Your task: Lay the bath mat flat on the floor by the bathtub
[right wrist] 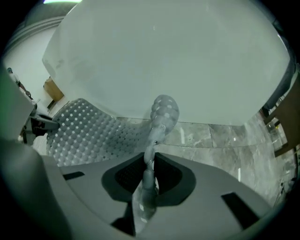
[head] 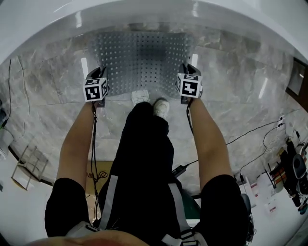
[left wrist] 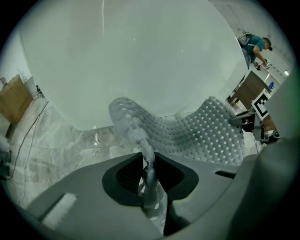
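Note:
A translucent grey bath mat point(head: 139, 57), dotted with holes, lies spread on the marble floor against the white bathtub point(head: 144, 14). My left gripper point(head: 98, 72) holds its near left corner and my right gripper point(head: 188, 71) holds its near right corner. In the left gripper view the mat's edge point(left wrist: 201, 136) curls up and runs into the left gripper point(left wrist: 149, 173), pinched between the jaws. The right gripper view shows the other corner of the mat point(right wrist: 89, 126) folded and pinched in the right gripper point(right wrist: 149, 176). Both corners stand a little above the floor.
The person's shoes point(head: 161, 106) stand at the mat's near edge. Cables point(head: 255, 132) cross the marble floor at the right, beside boxes and clutter point(head: 288, 168). A wire rack point(head: 29, 166) sits at the left. Another person point(left wrist: 255, 44) stands far off.

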Demonstrator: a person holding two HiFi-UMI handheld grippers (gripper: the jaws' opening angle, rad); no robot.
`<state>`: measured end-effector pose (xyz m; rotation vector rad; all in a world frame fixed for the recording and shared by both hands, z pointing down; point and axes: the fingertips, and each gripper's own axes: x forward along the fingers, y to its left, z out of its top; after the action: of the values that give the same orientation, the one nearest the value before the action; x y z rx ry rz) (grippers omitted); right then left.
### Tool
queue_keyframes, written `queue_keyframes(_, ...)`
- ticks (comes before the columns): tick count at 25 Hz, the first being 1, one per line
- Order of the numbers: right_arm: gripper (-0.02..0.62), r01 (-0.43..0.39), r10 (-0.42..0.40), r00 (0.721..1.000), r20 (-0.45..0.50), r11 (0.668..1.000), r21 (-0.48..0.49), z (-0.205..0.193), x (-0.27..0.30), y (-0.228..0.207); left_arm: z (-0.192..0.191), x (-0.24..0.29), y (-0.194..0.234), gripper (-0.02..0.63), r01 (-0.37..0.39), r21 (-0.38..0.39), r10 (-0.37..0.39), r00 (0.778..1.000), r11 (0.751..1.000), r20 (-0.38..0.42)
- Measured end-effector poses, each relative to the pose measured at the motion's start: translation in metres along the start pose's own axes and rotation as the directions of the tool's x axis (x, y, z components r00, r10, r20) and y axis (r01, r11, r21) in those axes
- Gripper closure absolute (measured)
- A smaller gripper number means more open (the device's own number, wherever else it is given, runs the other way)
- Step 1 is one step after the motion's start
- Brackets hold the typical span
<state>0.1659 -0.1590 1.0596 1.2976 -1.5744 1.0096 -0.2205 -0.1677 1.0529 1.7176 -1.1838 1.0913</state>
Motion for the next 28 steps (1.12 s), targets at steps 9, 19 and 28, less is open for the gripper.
queue_keyframes(9, 0.533, 0.024, -0.022, 0.999, -0.034, 0.997, 0.066, 0.003, 0.061, -0.016, -0.016, 0.046, 0.029, 0.506, -0.047, -0.030, 0.044, 0.995, 0.998, -0.095)
queue_keyframes(19, 0.345, 0.103, -0.101, 0.995, -0.024, 0.983, 0.155, -0.001, 0.074, -0.036, -0.043, 0.041, 0.059, 0.482, -0.149, 0.022, 0.151, 0.979, 0.989, -0.135)
queue_keyframes(28, 0.429, 0.011, -0.012, 1.000, 0.015, 0.997, 0.077, -0.003, 0.003, 0.000, -0.001, -0.016, 0.009, 0.460, -0.059, -0.018, 0.059, 0.998, 0.998, 0.024)
